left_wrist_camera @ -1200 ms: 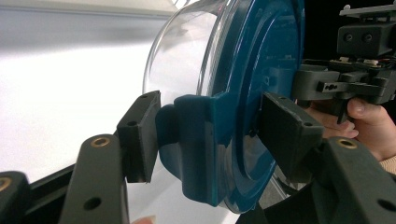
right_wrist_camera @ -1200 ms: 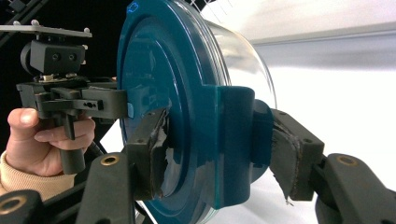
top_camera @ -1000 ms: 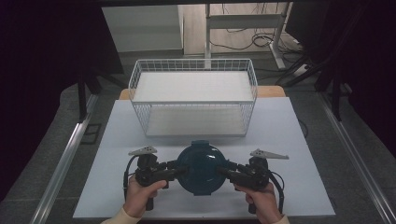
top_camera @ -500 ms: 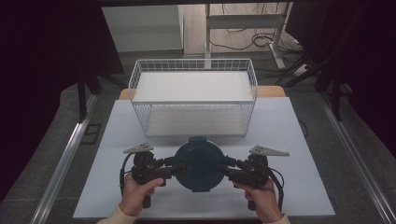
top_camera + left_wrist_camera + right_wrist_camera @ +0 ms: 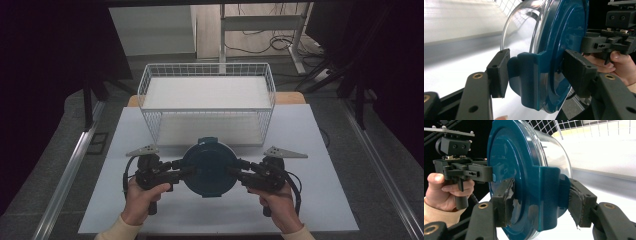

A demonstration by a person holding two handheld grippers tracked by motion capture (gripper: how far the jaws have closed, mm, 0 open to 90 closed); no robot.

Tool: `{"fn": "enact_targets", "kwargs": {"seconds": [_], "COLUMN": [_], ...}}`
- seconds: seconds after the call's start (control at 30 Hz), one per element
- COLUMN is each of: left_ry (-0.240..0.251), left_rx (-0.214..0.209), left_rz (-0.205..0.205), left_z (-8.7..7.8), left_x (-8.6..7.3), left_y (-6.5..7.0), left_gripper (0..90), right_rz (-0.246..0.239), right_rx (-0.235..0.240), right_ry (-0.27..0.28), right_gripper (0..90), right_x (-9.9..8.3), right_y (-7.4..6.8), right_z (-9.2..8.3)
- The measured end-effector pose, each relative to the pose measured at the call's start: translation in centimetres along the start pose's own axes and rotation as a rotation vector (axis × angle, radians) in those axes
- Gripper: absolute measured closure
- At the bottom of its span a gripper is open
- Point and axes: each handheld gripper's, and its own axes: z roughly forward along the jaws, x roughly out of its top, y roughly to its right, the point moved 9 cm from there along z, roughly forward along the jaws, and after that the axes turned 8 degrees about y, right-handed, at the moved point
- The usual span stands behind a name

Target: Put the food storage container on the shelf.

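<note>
A round container with a dark teal lid (image 5: 209,167) and a clear glass bowl (image 5: 521,27) is held between both grippers above the white table, just before the wire basket. My left gripper (image 5: 186,170) is shut on the lid's left clip (image 5: 529,75), one pad under the rim and one on the lid top. My right gripper (image 5: 235,172) is shut on the opposite clip (image 5: 549,195), its worn pads (image 5: 506,202) squeezing the lid (image 5: 509,152). In each gripper view the other gripper and its hand show beyond the lid, the right one (image 5: 609,42) and the left one (image 5: 461,170).
A white wire basket (image 5: 205,109) stands at the back of the white table (image 5: 310,130), right behind the container. Dark floor, metal rails and desk legs with cables surround the table.
Both grippers have carried the container a little farther from the person, toward the basket. Their hold on the lid is the same.
</note>
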Motion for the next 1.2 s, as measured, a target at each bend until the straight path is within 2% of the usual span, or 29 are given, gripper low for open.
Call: {"fn": "enact_targets", "kwargs": {"seconds": [0.13,0.27,0.43,0.7,0.97,1.2], "left_ry": [0.006,0.004,0.007,0.024,0.048,0.06], "left_rx": [-0.011,-0.003,-0.004,-0.017,-0.021,-0.028], "left_rz": [-0.003,0.013,0.013,0.01,0.027,0.043], "left_z": [0.1,0.0,0.0,0.1,0.0,0.0], "left_x": [0.8,1.5,2.3,4.3,6.7,9.5], "left_y": [0.3,0.4,0.4,0.3,0.4,0.4], "left_gripper": [40.8,40.8,40.8,40.8,40.8,40.8], "right_rz": [-0.014,-0.014,-0.012,-0.038,-0.058,-0.08], "right_rx": [-0.001,0.005,0.009,0.002,0.007,0.005], "right_ry": [0.007,0.014,0.024,0.033,0.049,0.065], "right_gripper": [43.0,43.1,43.1,43.2,43.2,43.3], "right_x": [0.9,1.5,2.2,4.3,6.7,9.5], "right_y": [-0.2,-0.3,-0.2,-0.4,-0.7,-0.9], "right_z": [-0.2,-0.2,0.0,0.4,0.8,1.2]}}
